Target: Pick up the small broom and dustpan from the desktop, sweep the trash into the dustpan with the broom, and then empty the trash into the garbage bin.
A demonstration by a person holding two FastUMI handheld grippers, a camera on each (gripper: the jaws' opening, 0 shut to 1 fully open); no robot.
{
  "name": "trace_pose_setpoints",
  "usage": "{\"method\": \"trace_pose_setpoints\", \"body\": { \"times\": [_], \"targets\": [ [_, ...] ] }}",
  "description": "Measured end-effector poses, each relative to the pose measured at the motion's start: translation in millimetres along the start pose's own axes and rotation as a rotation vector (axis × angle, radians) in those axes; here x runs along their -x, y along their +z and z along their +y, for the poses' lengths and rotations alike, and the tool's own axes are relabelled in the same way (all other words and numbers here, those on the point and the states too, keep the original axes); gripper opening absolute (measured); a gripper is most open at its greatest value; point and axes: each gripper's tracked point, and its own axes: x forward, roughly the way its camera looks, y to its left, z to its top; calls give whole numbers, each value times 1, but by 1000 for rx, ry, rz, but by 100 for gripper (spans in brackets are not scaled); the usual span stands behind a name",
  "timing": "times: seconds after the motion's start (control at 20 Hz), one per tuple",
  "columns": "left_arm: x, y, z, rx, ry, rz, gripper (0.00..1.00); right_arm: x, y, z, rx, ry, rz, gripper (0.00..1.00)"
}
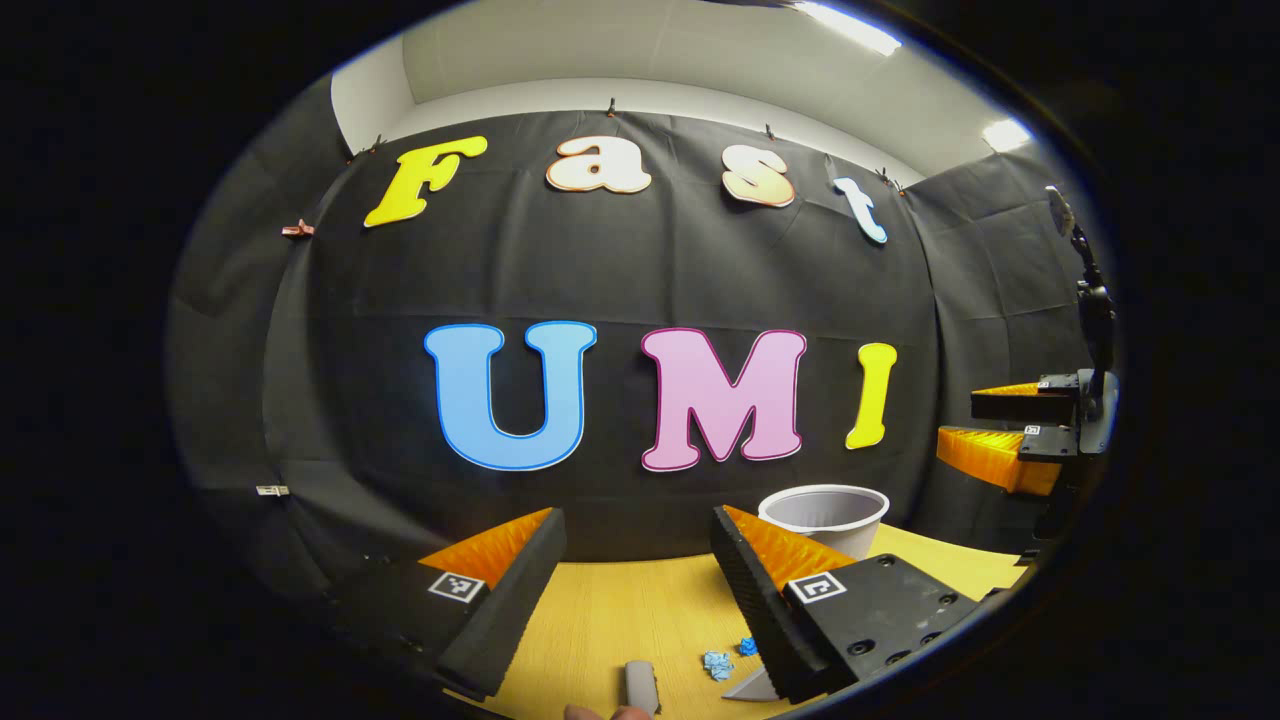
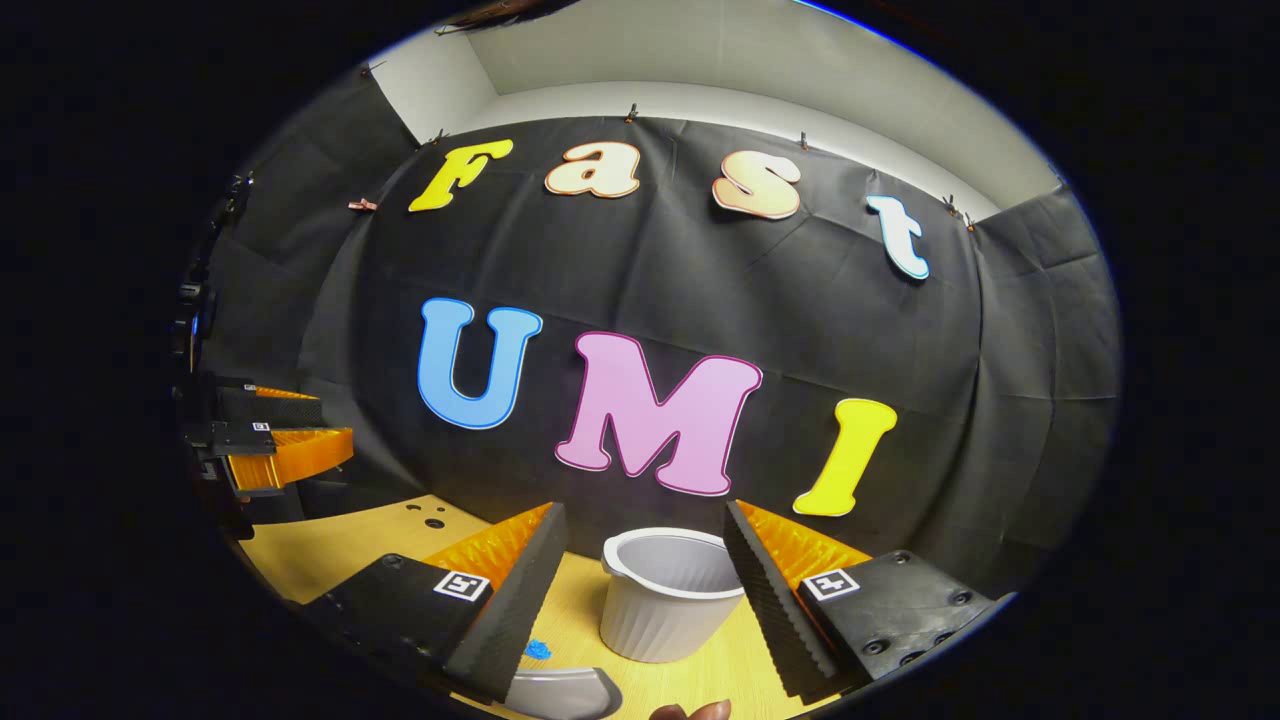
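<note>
My left gripper (image 1: 638, 516) stands open above the wooden desktop (image 1: 620, 610), nothing between its fingers. Just below it lie two blue crumpled paper scraps (image 1: 718, 664), a short grey handle (image 1: 640, 685) and a grey flat edge (image 1: 750, 688), perhaps the dustpan. The white ribbed garbage bin (image 1: 825, 515) stands behind the right finger. My right gripper (image 2: 645, 510) is open too, with the bin (image 2: 665, 600) farther off between its fingers. A blue scrap (image 2: 537, 650) and a grey curved piece (image 2: 565, 692) lie by its left finger. The broom's bristles are hidden.
The right gripper (image 1: 958, 418) hangs open at the right edge of the left gripper view. The left gripper (image 2: 335, 425) hangs at the left of the right gripper view. A fingertip (image 2: 690, 712) pokes in at the bottom. Black cloth walls close the desk's far side.
</note>
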Motion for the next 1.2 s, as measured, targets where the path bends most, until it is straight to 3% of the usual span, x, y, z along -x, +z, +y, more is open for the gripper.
{"method": "trace_pose_setpoints", "body": {
  "times": [0.35, 0.65, 1.0, 1.2],
  "targets": [
    [0, -4, -11, -13, -11, 7, 94, 7, -20, 0, -12, 43, 63, 97],
    [-3, -15, -20, -21, -1, 26, 95, 47, -128, 16, -100, 244, 409, 98],
    [0, -31, -29, -28, 32, 61, 94, 113, -276, 40, -59, 438, 858, 98],
    [9, -34, -26, -26, 68, 70, 95, 127, -334, 53, 1, 489, 1037, 96]
  ]
}}
